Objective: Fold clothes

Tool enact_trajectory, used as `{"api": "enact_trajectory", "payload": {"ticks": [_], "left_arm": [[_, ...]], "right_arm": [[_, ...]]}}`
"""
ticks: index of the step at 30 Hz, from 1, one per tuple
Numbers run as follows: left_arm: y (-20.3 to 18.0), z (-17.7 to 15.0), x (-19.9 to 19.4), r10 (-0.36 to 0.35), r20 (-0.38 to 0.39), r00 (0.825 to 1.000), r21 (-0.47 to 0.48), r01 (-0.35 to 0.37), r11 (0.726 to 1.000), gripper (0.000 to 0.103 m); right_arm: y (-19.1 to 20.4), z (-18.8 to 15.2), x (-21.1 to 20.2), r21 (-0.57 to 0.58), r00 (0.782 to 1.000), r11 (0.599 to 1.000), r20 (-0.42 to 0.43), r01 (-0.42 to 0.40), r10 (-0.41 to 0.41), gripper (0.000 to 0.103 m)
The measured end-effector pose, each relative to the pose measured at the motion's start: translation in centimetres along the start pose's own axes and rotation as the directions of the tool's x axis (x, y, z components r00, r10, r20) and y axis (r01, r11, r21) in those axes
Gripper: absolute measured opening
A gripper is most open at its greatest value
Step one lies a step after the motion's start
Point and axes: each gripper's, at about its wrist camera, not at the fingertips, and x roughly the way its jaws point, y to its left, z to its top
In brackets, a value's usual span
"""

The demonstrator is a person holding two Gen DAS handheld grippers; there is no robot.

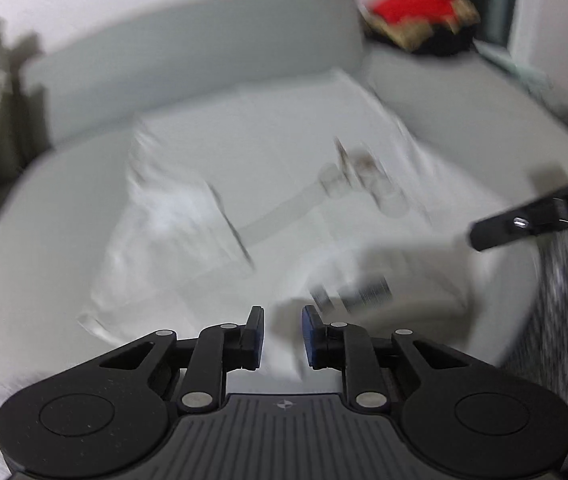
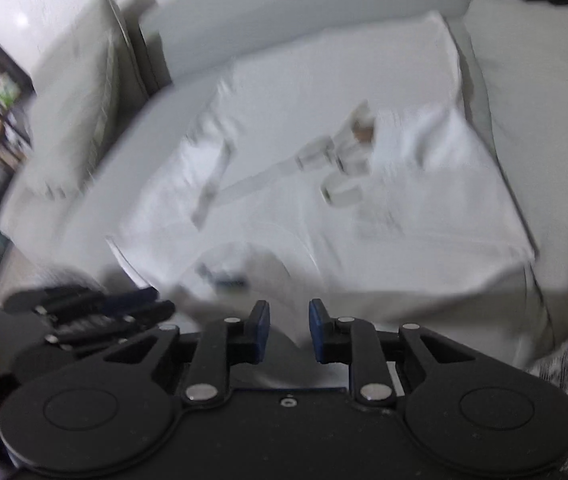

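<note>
We see a white garment (image 2: 324, 184) spread flat on the grey sofa (image 2: 524, 92), its long axis running from our near edge toward the backrest; its print is too blurred to read. Our left gripper (image 1: 283, 336) and right gripper (image 2: 289, 330) hover at its near hem, jaws parted and holding nothing.

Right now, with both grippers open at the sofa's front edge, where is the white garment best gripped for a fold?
Probably along its near hem: the white garment lies spread flat on the grey sofa, its near edge closest to both tools. The left gripper and right gripper could each pinch a near corner from the front, sliding one finger under the thin edge. Blur hides finer detail.
</note>
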Motion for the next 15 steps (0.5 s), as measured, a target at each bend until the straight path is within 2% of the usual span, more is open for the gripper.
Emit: {"api": "enact_trajectory", "payload": {"ticks": [3,4,8,10,12,13,15], "left_arm": [[2.5,3.0,-2.2,0.045,0.107,0.993,-0.065,-0.039,0.997,0.022],[3.4,4.0,-2.9,0.062,0.140,0.988,-0.086,-0.050,0.995,0.023],[6.8,8.0,-5.7,0.129,0.267,0.955,-0.172,-0.084,0.982,0.027],[8.2,9.8,-5.9,0.125,0.294,0.948,-0.185,-0.072,0.980,0.030],[9.5,11.6,-5.3,0.126,0.304,0.944,-0.196,-0.068,0.978,0.034],[10.1,12.4,-4.7,0.128,0.302,0.945,-0.199,-0.068,0.978,0.036],[11.1,13.7,-1.9,0.117,0.265,0.957,-0.209,-0.062,0.976,0.040]], "right_arm": [[1.1,2.5,-3.0,0.005,0.992,0.998,0.114,-0.058,0.057,0.028],[1.3,3.5,-4.0,0.009,0.986,0.997,0.152,-0.077,0.074,0.034],[1.7,7.6,-7.8,0.016,0.950,0.993,0.295,-0.116,0.106,0.052],[1.6,9.6,-9.0,0.024,0.932,0.992,0.347,-0.122,0.106,0.060],[1.0,11.6,-9.7,0.030,0.915,0.991,0.388,-0.130,0.108,0.072],[0.7,12.6,-9.8,0.034,0.908,0.991,0.405,-0.126,0.102,0.077],[-0.2,14.8,-9.0,0.049,0.902,0.994,0.426,-0.094,0.064,0.079]]}}
